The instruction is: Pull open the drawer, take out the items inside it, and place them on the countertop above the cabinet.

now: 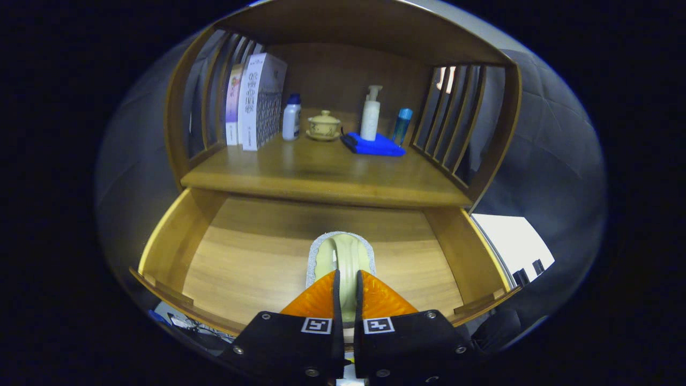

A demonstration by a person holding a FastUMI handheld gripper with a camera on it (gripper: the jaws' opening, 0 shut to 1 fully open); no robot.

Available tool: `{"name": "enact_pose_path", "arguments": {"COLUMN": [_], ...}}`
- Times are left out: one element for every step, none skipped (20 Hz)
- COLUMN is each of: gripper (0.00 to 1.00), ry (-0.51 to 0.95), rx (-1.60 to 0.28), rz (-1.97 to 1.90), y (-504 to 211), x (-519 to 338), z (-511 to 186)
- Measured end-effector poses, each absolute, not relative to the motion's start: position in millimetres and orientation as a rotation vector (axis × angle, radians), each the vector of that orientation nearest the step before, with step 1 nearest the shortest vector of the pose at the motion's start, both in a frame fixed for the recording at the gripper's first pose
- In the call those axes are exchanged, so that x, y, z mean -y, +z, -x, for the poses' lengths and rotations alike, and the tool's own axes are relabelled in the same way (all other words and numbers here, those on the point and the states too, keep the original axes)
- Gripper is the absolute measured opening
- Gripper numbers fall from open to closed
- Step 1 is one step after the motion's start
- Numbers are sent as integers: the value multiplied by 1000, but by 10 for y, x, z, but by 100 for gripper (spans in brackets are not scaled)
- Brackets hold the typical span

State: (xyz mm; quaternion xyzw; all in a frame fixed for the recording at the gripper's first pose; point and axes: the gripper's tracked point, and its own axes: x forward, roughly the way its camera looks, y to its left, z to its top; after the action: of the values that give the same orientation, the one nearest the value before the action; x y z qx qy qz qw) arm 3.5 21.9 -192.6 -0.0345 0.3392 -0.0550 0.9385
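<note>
The wooden drawer (pixel 177 241) stands pulled open under the cabinet's countertop (pixel 321 174). Inside it, at the middle of the drawer floor, is a pale green scrubber with a raised handle and a grey-white pad rim (pixel 343 252). My gripper (pixel 348 274) is shut on the scrubber's handle ridge, one finger pressing each side. The near end of the scrubber is hidden behind my fingers. Whether it rests on the drawer floor or hangs just above it I cannot tell.
At the back of the countertop stand white boxes (pixel 260 102), a small white bottle (pixel 291 119), a lidded cup on a saucer (pixel 323 126), a pump bottle (pixel 370 113) on a blue cloth (pixel 378 146), and a blue tube (pixel 402 124). Slatted side walls flank the shelf, with a roof panel above.
</note>
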Motion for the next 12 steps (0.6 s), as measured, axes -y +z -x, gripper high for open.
{"name": "enact_pose_path", "arguments": {"gripper": [7, 7, 7, 7, 7, 7, 7, 7, 7, 7, 7, 7], "ry": [-112, -115, -118, -118, -124, -140, -147, -147, -147, -150, -148, -143], "rx": [-666, -632, -598, -571, -548, -538, -525, -509, -494, -482, -478, -473], "rz": [56, 39, 20, 10, 10, 13, 11, 4, -2, -6, -7, -7], "y": [-1814, -1694, -1576, -1488, -1397, -1346, -1302, -1268, -1251, -1248, -1260, -1283], "x": [-227, -227, -230, -222, -191, -139, -106, -92, -72, -32, -16, -13], "z": [-83, -142, -215, -295, -388, -463, -557, -662, -774, -871, -956, -1055]}}
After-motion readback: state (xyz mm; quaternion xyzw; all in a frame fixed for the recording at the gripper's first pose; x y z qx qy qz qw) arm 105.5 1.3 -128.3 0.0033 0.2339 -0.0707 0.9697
